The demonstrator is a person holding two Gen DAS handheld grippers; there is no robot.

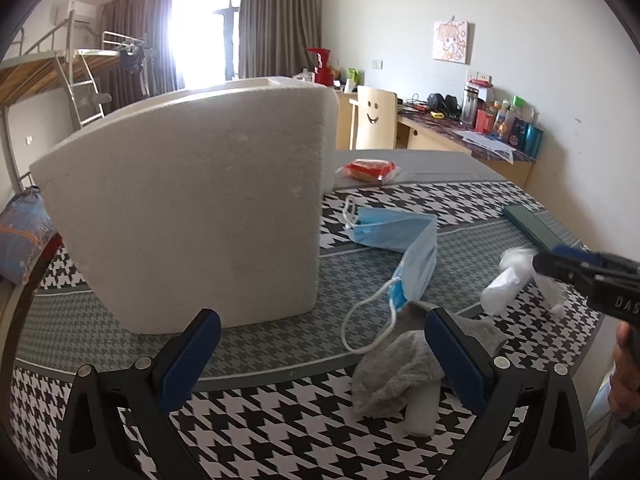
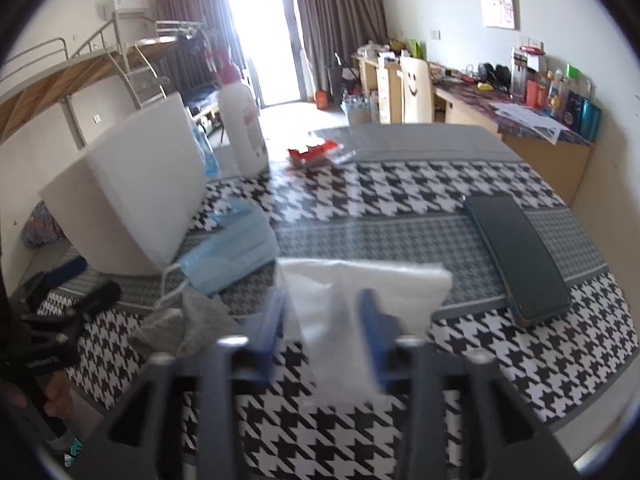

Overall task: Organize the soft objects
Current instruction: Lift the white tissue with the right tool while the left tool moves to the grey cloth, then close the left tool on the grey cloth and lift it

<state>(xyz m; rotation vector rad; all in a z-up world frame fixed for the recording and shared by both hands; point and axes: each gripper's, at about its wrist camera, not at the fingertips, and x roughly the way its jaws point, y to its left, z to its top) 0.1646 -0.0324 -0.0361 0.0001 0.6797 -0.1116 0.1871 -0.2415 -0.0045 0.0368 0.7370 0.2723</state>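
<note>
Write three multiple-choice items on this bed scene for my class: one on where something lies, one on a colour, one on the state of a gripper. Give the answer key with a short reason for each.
1. Where does the dark phone lie?
A. on the patterned cover, to the right of the right gripper
B. inside the foam box
C. on the desk

2. What colour are the face masks beside the foam box?
A. red
B. light blue
C. black

3. How does the left gripper stand?
A. shut on the grey cloth
B. shut on a mask
C. open, holding nothing

Key: 1 A, the right wrist view shows it flat on the houndstooth cover. 2 B, both views show them pale blue. 3 C, its fingers stand wide apart, with the grey cloth lying by one finger, not gripped.
</note>
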